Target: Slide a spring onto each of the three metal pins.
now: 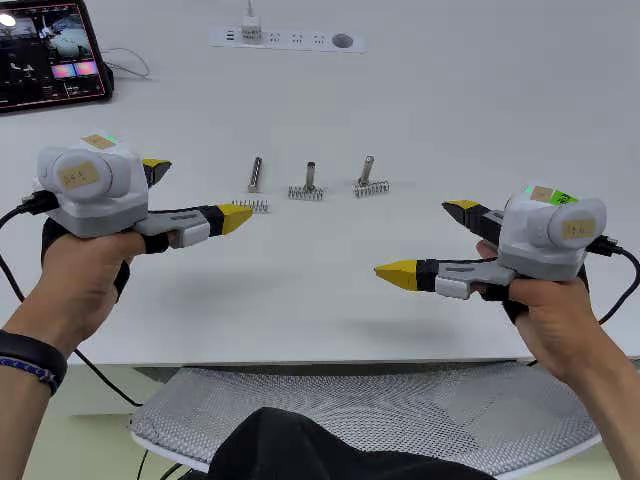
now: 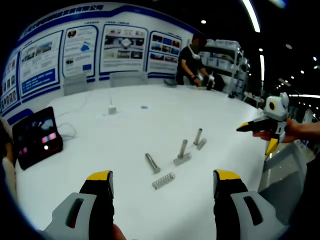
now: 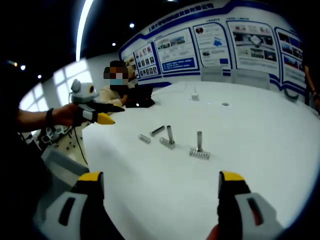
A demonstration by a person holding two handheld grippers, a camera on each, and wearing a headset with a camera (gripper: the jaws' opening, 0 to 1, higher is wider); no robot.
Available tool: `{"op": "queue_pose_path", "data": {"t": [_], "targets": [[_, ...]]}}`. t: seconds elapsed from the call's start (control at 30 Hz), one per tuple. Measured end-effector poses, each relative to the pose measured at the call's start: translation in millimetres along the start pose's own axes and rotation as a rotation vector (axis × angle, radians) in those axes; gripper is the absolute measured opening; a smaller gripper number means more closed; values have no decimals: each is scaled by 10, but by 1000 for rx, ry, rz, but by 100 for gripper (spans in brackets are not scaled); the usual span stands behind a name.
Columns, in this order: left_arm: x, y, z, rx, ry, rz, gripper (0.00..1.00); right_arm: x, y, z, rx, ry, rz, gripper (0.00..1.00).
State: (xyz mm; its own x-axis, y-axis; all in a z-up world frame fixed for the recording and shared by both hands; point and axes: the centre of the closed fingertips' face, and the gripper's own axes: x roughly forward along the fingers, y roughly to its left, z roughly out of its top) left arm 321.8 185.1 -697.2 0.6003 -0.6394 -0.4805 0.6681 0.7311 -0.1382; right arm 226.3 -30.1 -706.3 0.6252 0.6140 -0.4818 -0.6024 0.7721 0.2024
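Note:
Three short metal pins stand in a row on the white table: the left pin [image 1: 255,173] [image 2: 152,163] [image 3: 157,131] looks tipped over, the middle pin [image 1: 310,177] [image 2: 183,148] [image 3: 170,134] and the right pin [image 1: 367,170] [image 2: 198,136] [image 3: 199,140] are upright. A small spring lies beside each: left spring [image 1: 257,206] [image 2: 163,180], middle spring [image 1: 306,193] [image 2: 182,159], right spring [image 1: 371,187] [image 3: 199,154]. My left gripper [image 1: 195,190] [image 2: 163,175] hovers open just left of the left spring, holding nothing. My right gripper [image 1: 430,240] [image 3: 160,176] is open and empty, right of the pins and nearer me.
A tablet [image 1: 50,50] sits at the far left corner and a power strip [image 1: 288,39] at the back. A mesh chair [image 1: 380,410] is below the table's front edge. A person [image 2: 192,60] stands beyond the table.

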Motion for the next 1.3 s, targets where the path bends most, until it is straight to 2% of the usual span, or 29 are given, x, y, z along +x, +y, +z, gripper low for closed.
{"op": "queue_pose_path", "data": {"t": [0.17,0.4,0.6,0.9,1.3], "targets": [[111,54,38,-13,-10,-2,82,-2,1,-35,22,-2,-8,96],[273,96,20,10,13,-13,79,8,23,-93,35,2,-9,95],[430,143,24,10,20,-15,73,-27,4,-115,44,4,-24,95],[668,105,7,18,40,-27,64,-69,-14,-161,56,-1,-40,95],[957,208,-5,21,77,-12,48,-92,-1,-223,73,-5,-45,94]]}}
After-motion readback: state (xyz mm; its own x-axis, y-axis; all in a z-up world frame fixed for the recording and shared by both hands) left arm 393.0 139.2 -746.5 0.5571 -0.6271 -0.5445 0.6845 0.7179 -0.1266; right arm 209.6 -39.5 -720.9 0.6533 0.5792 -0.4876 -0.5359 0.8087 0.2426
